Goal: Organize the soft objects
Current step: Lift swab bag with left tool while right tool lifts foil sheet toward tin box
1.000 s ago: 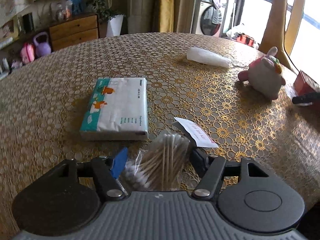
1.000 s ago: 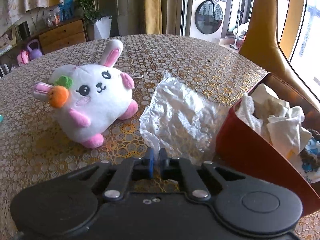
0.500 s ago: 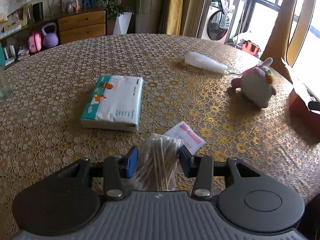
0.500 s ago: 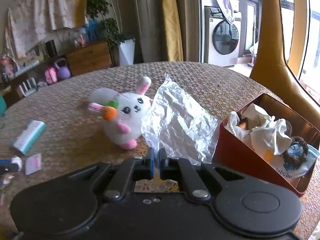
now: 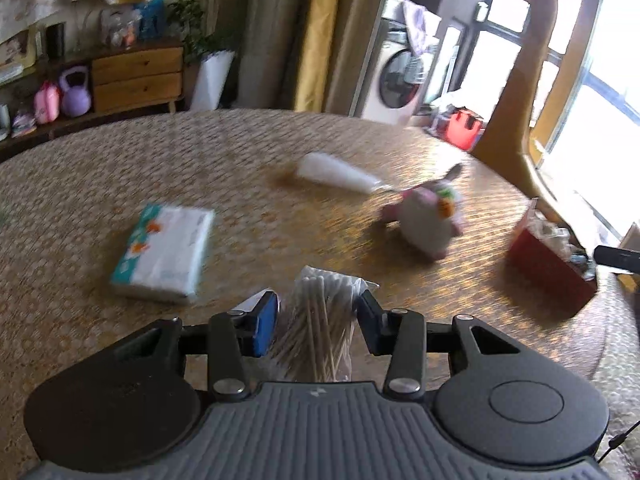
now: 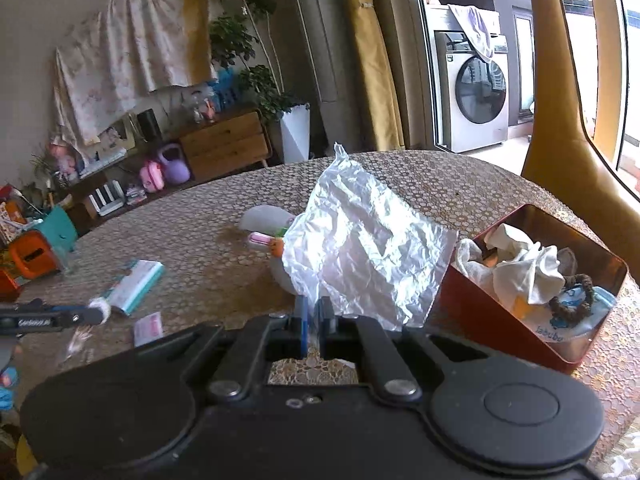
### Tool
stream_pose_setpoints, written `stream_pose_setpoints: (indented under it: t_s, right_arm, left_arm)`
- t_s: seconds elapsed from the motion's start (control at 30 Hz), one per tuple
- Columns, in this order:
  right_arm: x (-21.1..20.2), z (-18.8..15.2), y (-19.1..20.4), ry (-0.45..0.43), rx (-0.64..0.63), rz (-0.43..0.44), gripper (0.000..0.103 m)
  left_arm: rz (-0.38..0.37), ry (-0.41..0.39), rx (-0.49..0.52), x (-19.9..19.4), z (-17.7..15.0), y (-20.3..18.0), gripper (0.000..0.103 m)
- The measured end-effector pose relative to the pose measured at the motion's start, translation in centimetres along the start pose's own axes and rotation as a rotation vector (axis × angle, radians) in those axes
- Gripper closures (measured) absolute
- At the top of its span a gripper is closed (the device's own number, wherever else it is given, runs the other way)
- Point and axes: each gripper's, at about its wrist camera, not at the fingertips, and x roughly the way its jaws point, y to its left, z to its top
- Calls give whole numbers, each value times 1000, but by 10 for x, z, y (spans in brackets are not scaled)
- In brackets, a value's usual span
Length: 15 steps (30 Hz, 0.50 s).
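Left gripper (image 5: 318, 328): clamped on a clear bag of cotton swabs (image 5: 322, 328), one blue-padded finger on each side of the bag, held above the table.

Bag of cotton swabs: transparent plastic, crinkled at the top, packed with thin pale sticks with white tips that stand roughly upright between the fingers.

Right gripper (image 6: 314, 322): fingers pinched nearly together on the lower edge of a crumpled plastic sheet (image 6: 360, 256), which is lifted off the table.

Crumpled plastic sheet: whitish, translucent and shiny, heavily creased; it rises to a peak and hides most of the plush bunny (image 6: 276, 256) behind it.

Plush bunny: white body with pink ears and feet and an orange carrot patch; it sits on the table, near the red box (image 6: 504, 320). The left wrist view shows it blurred (image 5: 430, 220).

Red box: open, rectangular, on the table just right of the sheet; stuffed with crumpled white cloths, a dark braided ring and a light blue printed item.

Tissue pack (image 5: 166, 254): white with teal trim and orange prints, lying flat, well apart from the bunny.

White pouch (image 5: 336, 172): long, tapered, lying beyond the bunny.

Table (image 5: 80, 184): round, covered in a gold lace-patterned cloth.

Small pink-and-white sachet (image 6: 148, 328): flat on the table near the tissue pack.
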Motion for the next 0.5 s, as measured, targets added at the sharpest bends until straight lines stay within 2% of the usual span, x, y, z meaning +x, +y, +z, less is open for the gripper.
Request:
stream_pose_setpoints:
  t_s: [0.23, 0.5]
  right_arm:
    - [-26, 3, -18, -21, 21, -3, 98]
    - [-44, 5, -53, -45, 59, -59, 98]
  left_arm:
    - [-87, -10, 71, 13, 22, -62, 61]
    - [-199, -5, 159, 34, 41, -143, 61]
